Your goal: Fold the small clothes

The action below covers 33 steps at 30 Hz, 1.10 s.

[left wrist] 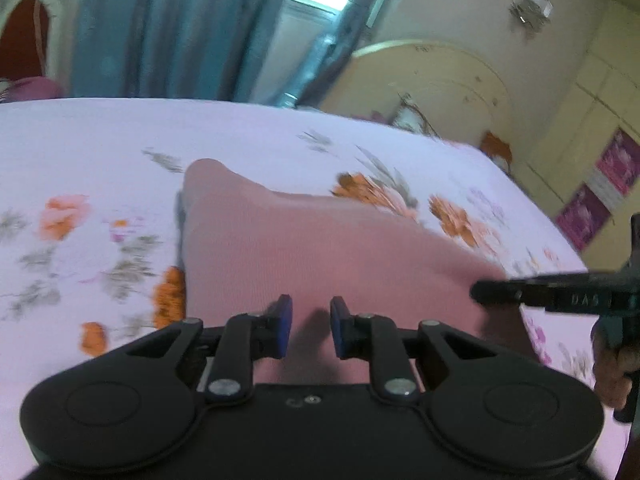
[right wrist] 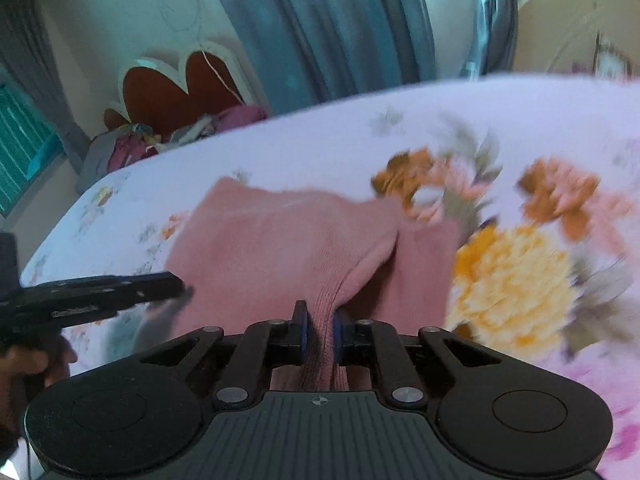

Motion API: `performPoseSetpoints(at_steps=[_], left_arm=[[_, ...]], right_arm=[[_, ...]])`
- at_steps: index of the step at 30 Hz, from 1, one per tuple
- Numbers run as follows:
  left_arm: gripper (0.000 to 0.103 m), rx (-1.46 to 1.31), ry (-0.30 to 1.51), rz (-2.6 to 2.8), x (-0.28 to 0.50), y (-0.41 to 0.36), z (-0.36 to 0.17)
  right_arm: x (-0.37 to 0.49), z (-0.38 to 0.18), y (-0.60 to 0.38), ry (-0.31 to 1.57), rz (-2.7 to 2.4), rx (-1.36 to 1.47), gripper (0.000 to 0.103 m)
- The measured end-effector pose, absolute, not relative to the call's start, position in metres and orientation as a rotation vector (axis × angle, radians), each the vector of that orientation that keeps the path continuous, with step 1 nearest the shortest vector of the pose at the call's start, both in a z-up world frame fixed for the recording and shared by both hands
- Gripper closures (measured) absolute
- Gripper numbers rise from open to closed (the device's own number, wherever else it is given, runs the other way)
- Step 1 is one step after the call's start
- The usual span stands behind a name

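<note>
Two handheld grippers work over a pink knit garment (right wrist: 280, 240) lying on a floral bedsheet (left wrist: 100, 148). Right gripper (right wrist: 319, 336) pinches a raised fold of the garment's near edge. Left gripper (left wrist: 311, 326) hovers over the fabric, its jaws parted and holding nothing.

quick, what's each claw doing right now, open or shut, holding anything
Left claw: open, over the pink garment, gripping nothing.
Right claw: shut on a bunched fold of the pink garment, lifting it off the floral bedsheet.
</note>
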<state>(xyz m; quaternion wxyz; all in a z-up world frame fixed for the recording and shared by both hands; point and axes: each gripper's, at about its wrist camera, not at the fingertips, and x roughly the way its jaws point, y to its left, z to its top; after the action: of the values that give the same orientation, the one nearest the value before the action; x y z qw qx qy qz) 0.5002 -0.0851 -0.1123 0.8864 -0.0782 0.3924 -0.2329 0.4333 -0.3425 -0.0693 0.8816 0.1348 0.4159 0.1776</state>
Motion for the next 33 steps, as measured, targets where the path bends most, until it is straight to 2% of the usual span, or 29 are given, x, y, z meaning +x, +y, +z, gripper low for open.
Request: performPoseSetpoints(at_steps=[5,7,8,9,10,14,15,16,17,18,23,25,27,28,30,31,33], left_arm=[[0.084,-0.141,0.88,-0.475,0.503,-0.102,-0.133],[0.084,-0.13,0.886,-0.483,0.504,-0.1,-0.132],[0.084,-0.128,0.884,-0.493,0.504,-0.099,-0.129],[0.084,-0.122,0.873,-0.503,0.505,-0.098,-0.125],[0.084,-0.114,0.852,-0.512,0.507,-0.098,-0.121],[0.084,-0.106,0.858,-0.499,0.53,-0.098,-0.118],[0.084,-0.109,0.862,-0.497,0.534,-0.098,-0.119],[0.084,-0.113,0.873,-0.496,0.538,-0.098,-0.122],[0.084,-0.121,0.887,-0.496,0.542,-0.098,-0.125],[0.084,-0.129,0.894,-0.5,0.543,-0.097,-0.127],[0.084,-0.139,0.88,-0.506,0.538,-0.094,-0.132],[0.084,-0.142,0.883,-0.506,0.538,-0.094,-0.135],[0.084,-0.115,0.89,-0.512,0.539,-0.098,-0.135],[0.084,-0.101,0.895,-0.518,0.54,-0.098,-0.131],[0.072,-0.083,0.847,-0.546,0.539,-0.098,-0.118],[0.07,-0.063,0.811,-0.548,0.54,-0.098,-0.112],[0.072,-0.039,0.786,-0.531,0.553,-0.1,-0.107]], right_arm=[[0.438,-0.115,-0.368,0.976,0.299,0.344,0.092],[0.436,-0.115,-0.371,0.954,0.319,0.381,0.091],[0.434,-0.113,-0.373,0.933,0.325,0.396,0.087],[0.435,-0.112,-0.376,0.919,0.314,0.41,0.062],[0.437,-0.109,-0.38,0.901,0.291,0.417,0.043],[0.472,-0.115,-0.398,0.874,0.314,0.585,0.043],[0.481,-0.119,-0.399,0.882,0.298,0.595,0.048],[0.489,-0.124,-0.399,0.893,0.29,0.6,0.065],[0.498,-0.129,-0.4,0.913,0.287,0.61,0.076],[0.502,-0.132,-0.4,0.915,0.29,0.612,0.093],[0.467,-0.09,-0.387,0.68,0.363,0.414,0.094],[0.468,-0.099,-0.379,0.729,0.321,0.339,0.094],[0.483,-0.128,-0.375,0.887,0.25,0.295,0.094],[0.483,-0.134,-0.38,0.891,0.253,0.331,0.093],[0.477,-0.124,-0.386,0.865,0.216,0.347,0.093],[0.475,-0.115,-0.388,0.829,0.183,0.336,0.093],[0.472,-0.1,-0.384,0.778,0.202,0.308,0.093]])
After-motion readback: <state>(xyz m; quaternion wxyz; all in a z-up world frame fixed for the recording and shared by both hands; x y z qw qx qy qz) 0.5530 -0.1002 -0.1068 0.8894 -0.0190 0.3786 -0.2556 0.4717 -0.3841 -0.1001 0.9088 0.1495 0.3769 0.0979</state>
